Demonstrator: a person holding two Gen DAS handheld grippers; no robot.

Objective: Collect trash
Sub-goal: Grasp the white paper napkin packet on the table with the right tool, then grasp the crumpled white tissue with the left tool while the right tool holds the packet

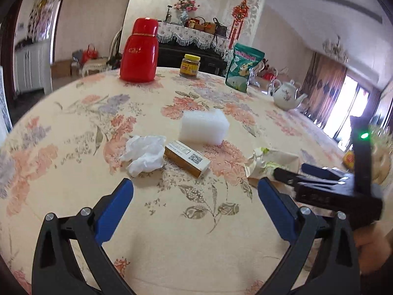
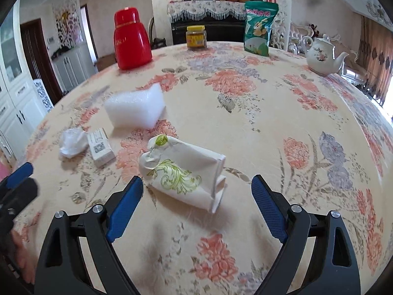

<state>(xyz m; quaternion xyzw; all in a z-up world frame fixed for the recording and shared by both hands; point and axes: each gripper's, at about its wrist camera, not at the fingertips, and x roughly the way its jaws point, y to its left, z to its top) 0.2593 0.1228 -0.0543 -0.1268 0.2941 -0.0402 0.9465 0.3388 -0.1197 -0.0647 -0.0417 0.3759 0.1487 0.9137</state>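
Four pieces of trash lie on the flowered tablecloth (image 1: 172, 233). A crumpled white tissue (image 1: 145, 153) (image 2: 72, 141) sits beside a small gold and white carton (image 1: 188, 158) (image 2: 100, 146). Behind them rests a white foam block (image 1: 203, 127) (image 2: 136, 109). A crushed white paper wrapper with green scrollwork (image 2: 183, 170) (image 1: 269, 161) lies just ahead of my right gripper (image 2: 197, 185), which is open around nothing. My left gripper (image 1: 195, 188) is open too, short of the tissue and carton. In the left wrist view the right gripper (image 1: 294, 170) enters at the right.
At the far edge stand a red thermos (image 1: 140, 51) (image 2: 131, 40), a yellow-lidded jar (image 1: 189, 66) (image 2: 196, 36), a green snack bag (image 1: 243, 67) (image 2: 260, 29) and a white teapot (image 1: 287, 95) (image 2: 323, 54). A cloth-covered piano (image 1: 191, 41) stands behind the table.
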